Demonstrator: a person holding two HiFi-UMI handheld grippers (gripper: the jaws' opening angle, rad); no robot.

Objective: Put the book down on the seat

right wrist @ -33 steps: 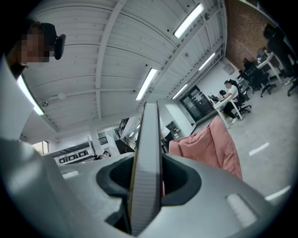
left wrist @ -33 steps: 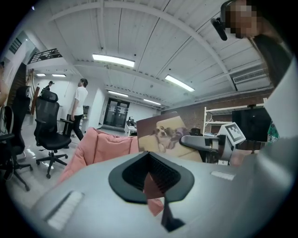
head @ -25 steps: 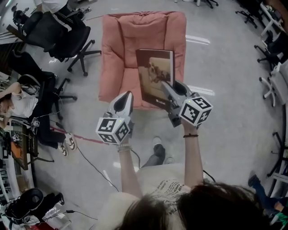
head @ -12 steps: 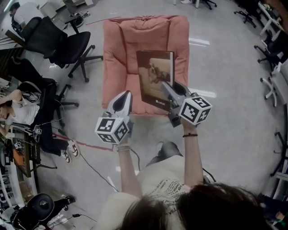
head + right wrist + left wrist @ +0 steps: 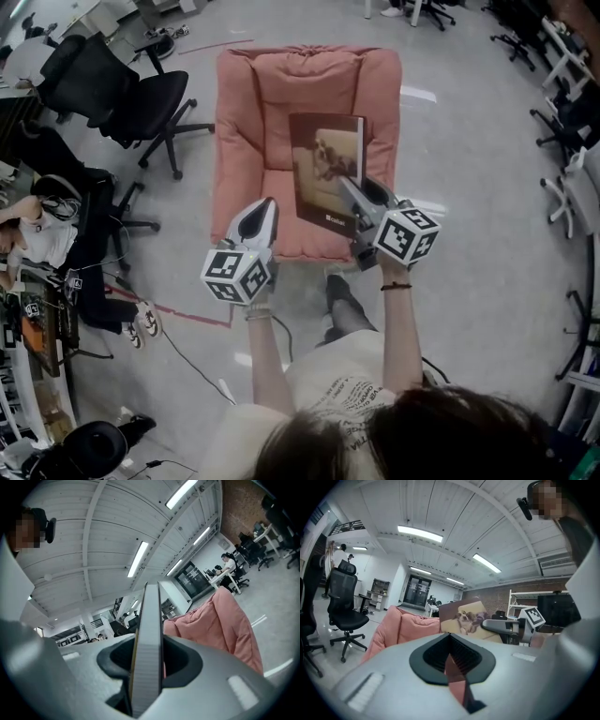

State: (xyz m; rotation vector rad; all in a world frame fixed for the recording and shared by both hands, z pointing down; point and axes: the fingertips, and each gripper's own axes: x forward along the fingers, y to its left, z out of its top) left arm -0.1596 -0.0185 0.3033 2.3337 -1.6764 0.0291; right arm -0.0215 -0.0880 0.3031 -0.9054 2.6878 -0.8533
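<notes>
I find the right gripper (image 5: pixel 354 192) with its fingers clenched on the near right corner of the dark brown hardcover book with a dog picture on its cover (image 5: pixel 326 167). The right gripper view shows the book's pale page edge (image 5: pixel 148 648) wedged between them. The book's long axis runs from those fingers away from me toward the chair back, over the pink padded armchair seat (image 5: pixel 274 192) — I judge it held above the cushion, not resting on it. The left gripper (image 5: pixel 262 211) hangs beside it, fingers closed on nothing, so lowering the book falls to the right hand alone.
</notes>
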